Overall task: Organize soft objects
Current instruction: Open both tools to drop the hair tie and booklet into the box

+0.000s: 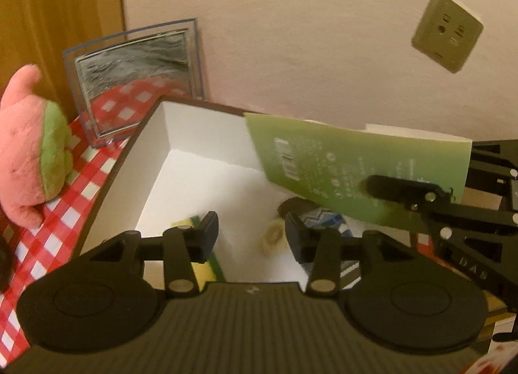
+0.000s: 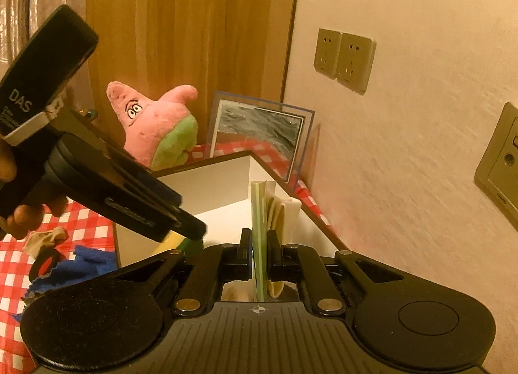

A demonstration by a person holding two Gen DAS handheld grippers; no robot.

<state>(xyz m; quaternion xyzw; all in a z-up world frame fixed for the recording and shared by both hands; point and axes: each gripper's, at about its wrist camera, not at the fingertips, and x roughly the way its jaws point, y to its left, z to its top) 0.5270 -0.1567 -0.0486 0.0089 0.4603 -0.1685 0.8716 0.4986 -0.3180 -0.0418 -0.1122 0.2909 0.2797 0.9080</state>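
Observation:
A white box with a dark rim (image 1: 168, 160) stands on the red checked cloth; it also shows in the right wrist view (image 2: 213, 186). My right gripper (image 2: 259, 251) is shut on a flat green packet (image 1: 356, 166) and holds it edge-on (image 2: 258, 212) over the box's right side. My left gripper (image 1: 251, 234) is open and empty, low over the box's near end. Inside the box lie a yellow-green sponge (image 1: 200, 267), a beige hair tie (image 1: 273, 238) and a patterned blue sock (image 1: 327, 221). A pink star plush (image 1: 29, 153) sits left of the box (image 2: 155, 128).
A framed picture (image 1: 136, 79) leans on the wall behind the box. Wall sockets (image 1: 446, 30) are on the wall to the right. In the right wrist view, a blue cloth (image 2: 84, 264) and a beige rag (image 2: 45, 239) lie on the cloth left of the box.

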